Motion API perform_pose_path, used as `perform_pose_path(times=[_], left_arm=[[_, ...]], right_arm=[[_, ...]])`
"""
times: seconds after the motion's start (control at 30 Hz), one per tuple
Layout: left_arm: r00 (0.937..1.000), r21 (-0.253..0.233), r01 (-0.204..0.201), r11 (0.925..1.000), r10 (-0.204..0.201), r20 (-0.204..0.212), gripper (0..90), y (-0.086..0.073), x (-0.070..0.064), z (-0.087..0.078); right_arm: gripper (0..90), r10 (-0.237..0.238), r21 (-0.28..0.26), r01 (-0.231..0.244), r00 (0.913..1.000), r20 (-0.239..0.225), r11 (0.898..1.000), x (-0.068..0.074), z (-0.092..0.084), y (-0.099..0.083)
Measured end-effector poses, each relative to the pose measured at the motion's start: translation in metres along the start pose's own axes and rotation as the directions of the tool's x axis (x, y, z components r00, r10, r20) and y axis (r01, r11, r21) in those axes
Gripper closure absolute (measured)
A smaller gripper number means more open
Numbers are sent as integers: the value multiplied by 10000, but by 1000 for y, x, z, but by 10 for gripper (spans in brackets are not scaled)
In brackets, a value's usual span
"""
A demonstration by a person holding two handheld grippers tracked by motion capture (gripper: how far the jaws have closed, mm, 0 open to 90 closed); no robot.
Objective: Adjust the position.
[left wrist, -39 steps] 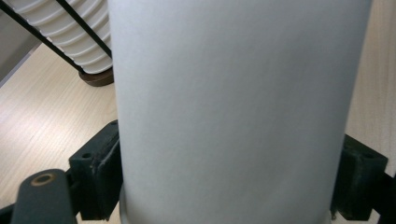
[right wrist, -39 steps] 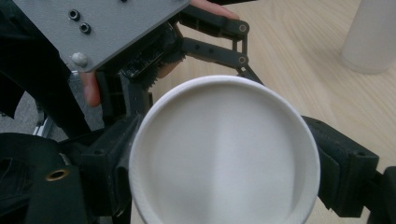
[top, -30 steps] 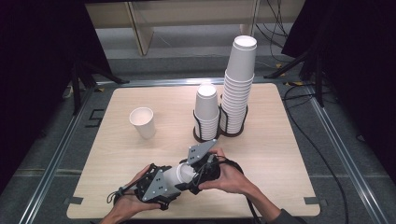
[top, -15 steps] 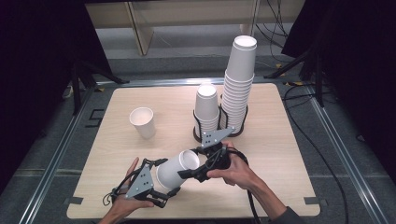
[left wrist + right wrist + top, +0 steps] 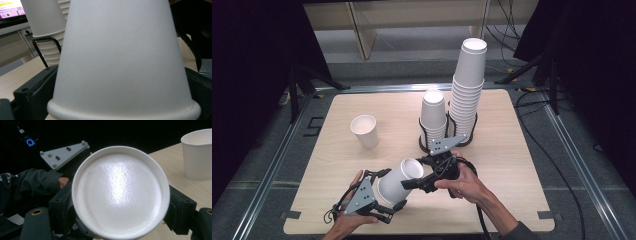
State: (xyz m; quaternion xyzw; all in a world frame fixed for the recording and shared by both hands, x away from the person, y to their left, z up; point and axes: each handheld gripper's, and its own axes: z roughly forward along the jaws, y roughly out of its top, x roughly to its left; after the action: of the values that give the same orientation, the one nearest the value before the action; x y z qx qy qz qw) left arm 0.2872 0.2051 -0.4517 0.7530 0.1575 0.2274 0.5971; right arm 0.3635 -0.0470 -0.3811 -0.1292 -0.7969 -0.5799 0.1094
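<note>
A white paper cup (image 5: 394, 181) lies tilted in the air over the table's front edge, mouth toward my left gripper (image 5: 392, 191) and base toward my right gripper (image 5: 412, 176). The left gripper view looks up the cup's wall (image 5: 122, 62) from its rolled lip. The left jaws have just been opening and now stand clear at either side of the lip, with the cup between them. In the right gripper view the cup's recessed base (image 5: 120, 192) faces the camera, and my right gripper (image 5: 120, 207) is shut on the cup at that end.
A single upright cup (image 5: 365, 131) stands on the table (image 5: 522, 165) at mid left. Behind my hands, a short stack (image 5: 433, 117) and a tall stack (image 5: 469, 87) of cups sit in black wire holders (image 5: 422, 137). Cables trail on the floor at right.
The right gripper has drawn back to the right and slightly up, and the cup's base end has risen with it. The left jaws have spread apart around the cup's lip.
</note>
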Motion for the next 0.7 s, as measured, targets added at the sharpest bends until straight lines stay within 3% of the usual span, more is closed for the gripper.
perform_pose_path(times=[0.1,0.13,0.27,0.3,0.47,0.53,0.6,0.7], left_arm=[[9998,-187,109,9998,-106,155,46,0,1,0],[9999,40,80,10000,-80,107,50,1,2,-2],[9997,8,112,9999,-112,194,76,2,2,-2],[9995,-226,143,9996,-136,301,87,2,3,-1],[9989,81,-105,9999,101,457,133,2,4,-2],[9987,527,-258,9983,235,446,142,4,5,-3],[9981,803,-411,9959,373,492,152,3,6,-3],[9980,1035,-422,9937,371,509,162,0,6,0]], right_arm=[[244,55,-67,-56,10000,-50,10000,-2,-2,0],[244,123,-116,-124,9999,-84,9999,-2,-2,-1],[241,308,-196,-312,9993,-201,9993,-5,-4,-2],[239,445,-140,-449,9987,-232,9989,-5,-4,-2],[228,167,139,-165,9998,-97,9998,-5,-6,-1],[229,-22,331,21,10000,22,9994,-4,-7,0],[224,-424,712,402,9986,302,9967,-3,-8,1],[198,-583,1318,484,9956,730,9901,2,-11,2]])
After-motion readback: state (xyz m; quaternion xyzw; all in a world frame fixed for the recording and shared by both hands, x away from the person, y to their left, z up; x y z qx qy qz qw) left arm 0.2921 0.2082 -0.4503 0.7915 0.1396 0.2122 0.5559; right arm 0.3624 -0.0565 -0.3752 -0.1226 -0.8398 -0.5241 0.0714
